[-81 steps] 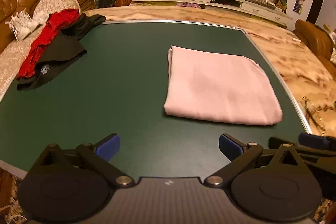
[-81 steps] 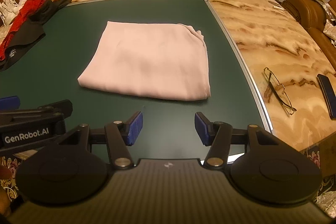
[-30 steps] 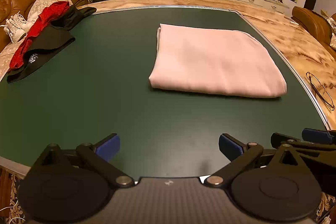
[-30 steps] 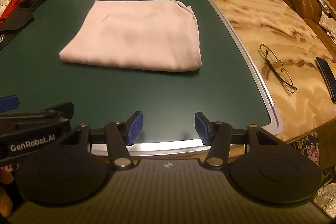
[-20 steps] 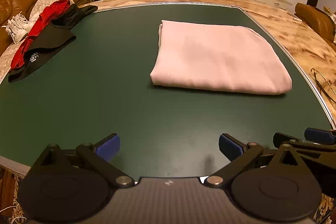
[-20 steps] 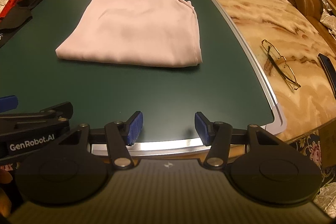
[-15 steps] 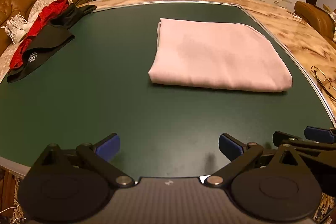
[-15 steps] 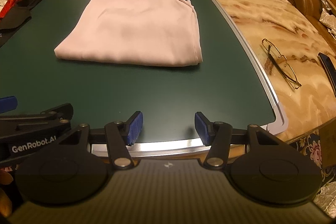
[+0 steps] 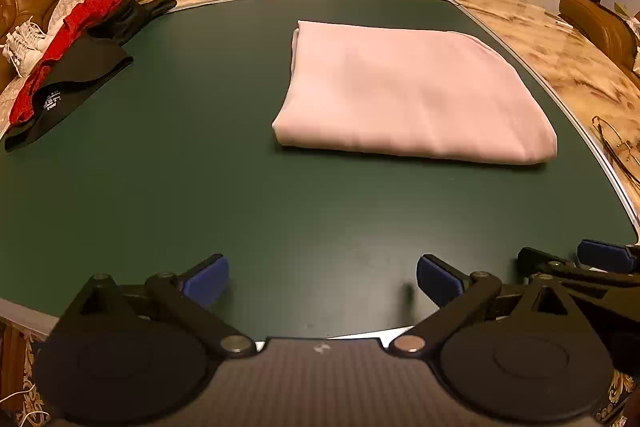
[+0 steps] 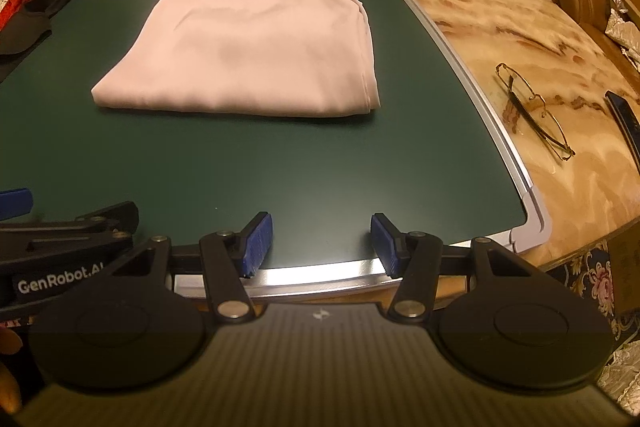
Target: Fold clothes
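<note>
Pale pink folded cloth rectangle (image 9: pixel 412 93) lies flat on the dark green table mat (image 9: pixel 200 163), toward the mat's far right part, its right edge close to the mat's silver trim. Edges look squared and layers stacked, so this piece reads as folded and set down to stay.

Left gripper (image 9: pixel 322 281) and right gripper (image 10: pixel 322 241) both hang over the mat's near edge, well short of the pink cloth. Blue pads spread apart on both, nothing between them. Likely parked clear of the finished piece so it isn't disturbed.

At the mat's far left corner sits a loose heap: a red garment (image 9: pixel 60 49) and black garments (image 9: pixel 76 83), partly draped off the mat. Probably the next pieces to fold, judging by the task.

Off the mat's right side, on the marbled tan tabletop (image 10: pixel 520 27): gold-rimmed glasses (image 10: pixel 532 109) and a dark phone (image 10: pixel 624 115) at the view's edge. Neither is in the work area.

The mat between the grippers and the pile is bare, nothing blocks a reach there. The pink cloth takes the mat's right part, so the next fold would need the middle or left.
</note>
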`<state>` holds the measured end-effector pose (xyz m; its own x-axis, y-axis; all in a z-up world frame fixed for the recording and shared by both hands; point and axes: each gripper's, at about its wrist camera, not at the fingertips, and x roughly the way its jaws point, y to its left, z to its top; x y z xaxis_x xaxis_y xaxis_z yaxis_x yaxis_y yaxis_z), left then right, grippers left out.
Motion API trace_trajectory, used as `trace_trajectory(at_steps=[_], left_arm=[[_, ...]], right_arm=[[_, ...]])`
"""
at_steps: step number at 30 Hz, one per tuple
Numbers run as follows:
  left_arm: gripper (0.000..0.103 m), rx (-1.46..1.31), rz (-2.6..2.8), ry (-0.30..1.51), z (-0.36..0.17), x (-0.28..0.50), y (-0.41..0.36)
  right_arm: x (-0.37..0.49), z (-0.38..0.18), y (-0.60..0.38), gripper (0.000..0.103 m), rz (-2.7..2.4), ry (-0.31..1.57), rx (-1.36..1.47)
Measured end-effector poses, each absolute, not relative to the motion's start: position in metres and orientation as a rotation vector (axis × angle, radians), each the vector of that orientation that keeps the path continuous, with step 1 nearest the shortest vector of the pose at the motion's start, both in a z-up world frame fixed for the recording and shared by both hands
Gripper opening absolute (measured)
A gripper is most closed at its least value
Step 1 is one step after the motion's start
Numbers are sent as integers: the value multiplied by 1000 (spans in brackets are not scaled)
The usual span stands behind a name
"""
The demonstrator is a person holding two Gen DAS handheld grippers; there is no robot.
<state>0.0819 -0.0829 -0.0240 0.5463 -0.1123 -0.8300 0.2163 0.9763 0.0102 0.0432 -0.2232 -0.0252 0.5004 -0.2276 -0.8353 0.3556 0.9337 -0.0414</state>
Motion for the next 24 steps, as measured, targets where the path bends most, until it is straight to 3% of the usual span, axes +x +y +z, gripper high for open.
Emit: trace_trajectory(at_steps=[24], left_arm=[[103,108,-182,1023,-34,82,-82]], right_arm=[[41,-27,-225,62,-333,965,148]])
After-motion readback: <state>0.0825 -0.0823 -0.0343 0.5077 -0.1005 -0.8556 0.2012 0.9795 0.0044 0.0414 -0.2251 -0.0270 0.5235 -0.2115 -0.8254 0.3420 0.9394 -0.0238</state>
